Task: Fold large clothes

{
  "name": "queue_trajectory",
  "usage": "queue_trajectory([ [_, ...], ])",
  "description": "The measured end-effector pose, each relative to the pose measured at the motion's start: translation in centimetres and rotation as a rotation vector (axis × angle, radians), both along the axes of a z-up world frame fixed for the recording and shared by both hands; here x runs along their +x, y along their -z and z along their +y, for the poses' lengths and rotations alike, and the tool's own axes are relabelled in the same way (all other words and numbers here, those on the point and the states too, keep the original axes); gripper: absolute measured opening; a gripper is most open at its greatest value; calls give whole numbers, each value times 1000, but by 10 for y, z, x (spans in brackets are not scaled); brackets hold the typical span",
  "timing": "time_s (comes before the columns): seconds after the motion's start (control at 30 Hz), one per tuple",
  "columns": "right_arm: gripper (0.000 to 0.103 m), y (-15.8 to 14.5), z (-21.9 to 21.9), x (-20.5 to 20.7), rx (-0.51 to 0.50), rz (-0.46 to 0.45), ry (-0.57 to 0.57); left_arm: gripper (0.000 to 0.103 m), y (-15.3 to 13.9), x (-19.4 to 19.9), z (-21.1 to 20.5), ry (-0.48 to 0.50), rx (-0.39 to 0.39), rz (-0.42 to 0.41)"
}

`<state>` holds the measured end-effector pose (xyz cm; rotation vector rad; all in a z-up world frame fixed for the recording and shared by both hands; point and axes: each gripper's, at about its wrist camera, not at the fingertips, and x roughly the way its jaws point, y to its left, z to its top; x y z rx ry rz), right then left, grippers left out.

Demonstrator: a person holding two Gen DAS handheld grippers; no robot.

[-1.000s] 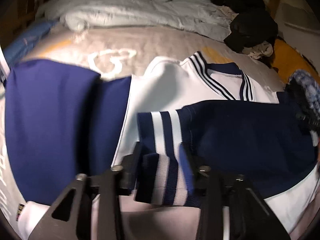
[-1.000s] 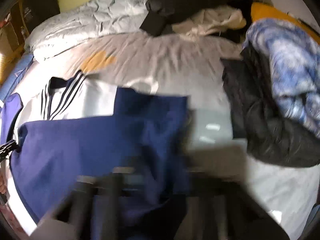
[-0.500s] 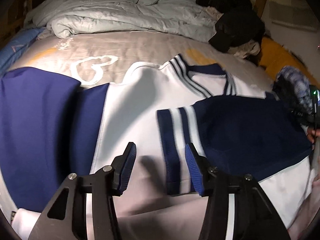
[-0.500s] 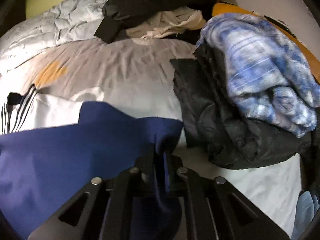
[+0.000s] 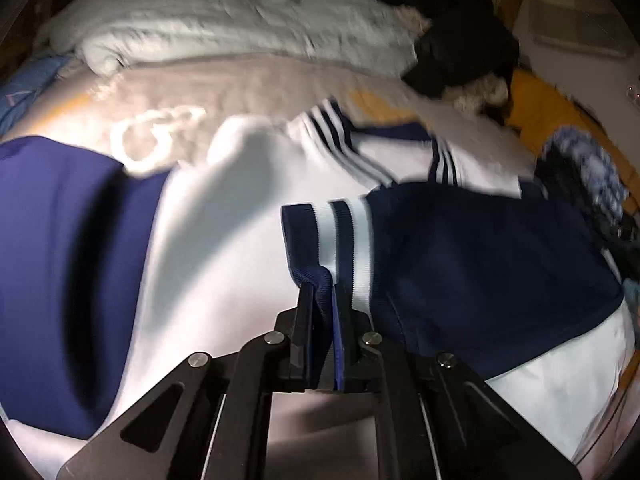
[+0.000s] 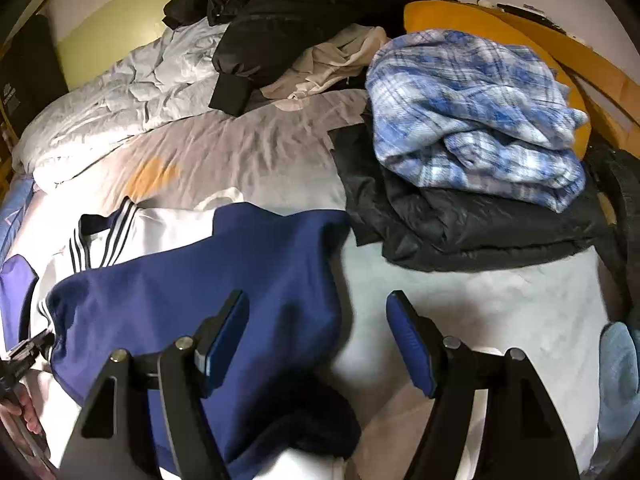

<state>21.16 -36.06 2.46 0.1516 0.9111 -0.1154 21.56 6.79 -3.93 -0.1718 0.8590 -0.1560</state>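
The left gripper (image 5: 320,296) has just clamped down on the striped cuff (image 5: 326,236) of the navy sleeve (image 5: 480,264), which runs sideways across the white jacket (image 5: 224,248) on the bed (image 6: 256,160). The right gripper (image 6: 316,320) has just spread wide, holding nothing, with the sleeve's other end under its left finger.

Left wrist view looks steeply down along its gripper (image 5: 320,292), close over the jacket (image 5: 224,248), facing the far duvet (image 5: 224,28). Right wrist view sits close too, aimed down the bed (image 6: 256,152) further right. Both share jacket, duvet and plaid pile (image 6: 472,112).
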Motion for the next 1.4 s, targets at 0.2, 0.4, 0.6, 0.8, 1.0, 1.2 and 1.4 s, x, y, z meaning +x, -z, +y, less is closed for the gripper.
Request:
queue_trajectory([
  [0.2, 69, 8, -2, -26, 27, -12, 14, 7, -33, -10, 14, -211, 329, -181],
  [0.4, 69, 27, 32, -19, -5, 64, -117, 7, -17, -1, 43, -301, 317, -86],
  [0.6, 69, 39, 61, -16, -65, 87, -203, 9, -14, 3, 49, -285, 266, -58],
  [0.8, 69, 35, 58, -18, -131, 35, -146, 11, -36, -14, 54, -257, 223, -120],
  [1.0, 70, 28, 55, -20, -145, -12, -125, 41, -79, -41, 77, -265, 197, -186],
  [1.2, 70, 13, 59, -29, -120, -83, -137, 83, -113, -73, 140, -335, 111, -210],
  [1.4, 72, 11, 69, -32, -112, -93, -169, 87, -82, -51, 206, -432, 44, -35],
])
